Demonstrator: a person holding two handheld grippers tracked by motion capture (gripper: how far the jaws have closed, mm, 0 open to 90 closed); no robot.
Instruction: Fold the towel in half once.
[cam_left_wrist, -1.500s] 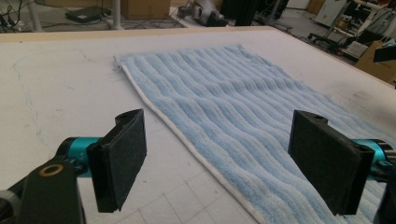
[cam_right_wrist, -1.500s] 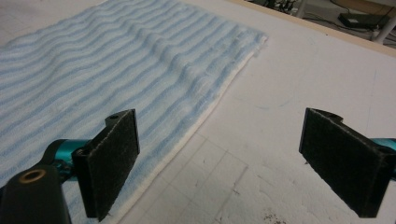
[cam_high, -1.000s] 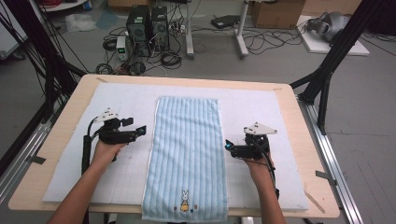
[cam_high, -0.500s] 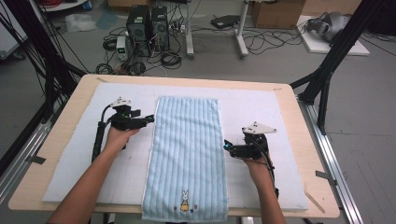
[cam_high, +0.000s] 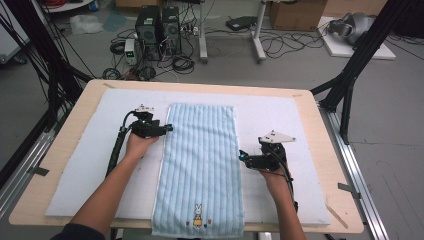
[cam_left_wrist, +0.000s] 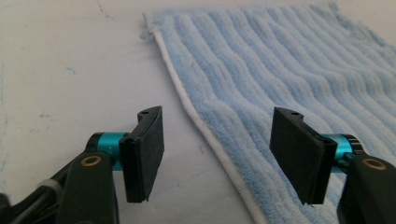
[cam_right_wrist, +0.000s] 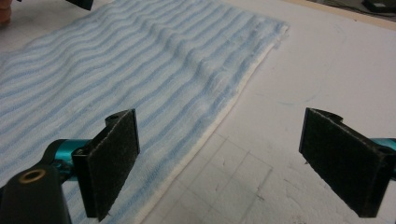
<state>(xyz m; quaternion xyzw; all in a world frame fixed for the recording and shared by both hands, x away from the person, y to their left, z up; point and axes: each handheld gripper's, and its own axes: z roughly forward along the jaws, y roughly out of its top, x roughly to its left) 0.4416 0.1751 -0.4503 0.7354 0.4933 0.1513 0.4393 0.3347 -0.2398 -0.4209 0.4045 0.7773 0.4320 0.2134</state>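
High view: blue striped towel (cam_high: 200, 165) lies flat along the table (cam_high: 320, 125) centre. Left claw (cam_high: 167, 128) straddles the towel's left hem, jaws apart and just been closing; right claw (cam_high: 241, 156) waits apart at the right hem. Step judged: edge grasp; next, pinch both hems.

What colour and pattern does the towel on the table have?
The towel is light blue with lengthwise stripes and a white edge; the stripes show best in the left gripper view.
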